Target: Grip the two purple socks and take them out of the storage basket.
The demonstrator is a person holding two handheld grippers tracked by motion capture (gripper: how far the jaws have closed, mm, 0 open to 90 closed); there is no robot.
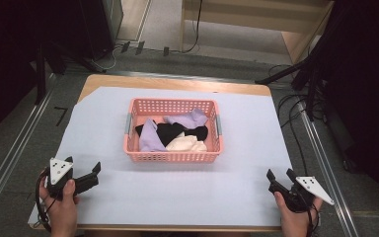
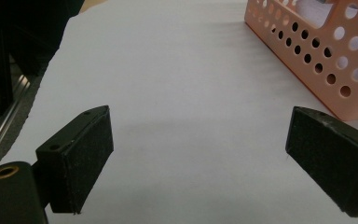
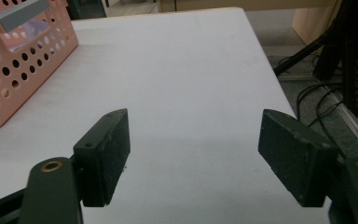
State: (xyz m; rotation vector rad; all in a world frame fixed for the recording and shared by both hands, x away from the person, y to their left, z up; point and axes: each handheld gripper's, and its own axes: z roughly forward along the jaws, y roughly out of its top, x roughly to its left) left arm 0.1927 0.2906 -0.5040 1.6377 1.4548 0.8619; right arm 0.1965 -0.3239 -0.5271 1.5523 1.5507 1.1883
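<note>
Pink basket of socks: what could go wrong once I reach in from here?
The socks lie tangled in the pink basket, so one pinch may drag out several. The basket looks light and unanchored; a pull could slide or tip it. Both the left gripper and right gripper must clear its perforated walls.

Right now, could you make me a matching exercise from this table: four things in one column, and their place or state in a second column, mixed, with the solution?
Things
1. basket
2. purple cloth
3. left gripper
4. right gripper

Place or state
a. open, at the near right of the table
b. pink, with holes, in the middle of the table
c. open, at the near left of the table
d. lying inside the basket with black and cream cloths

Pairs: 1-b, 2-d, 3-c, 4-a
</note>
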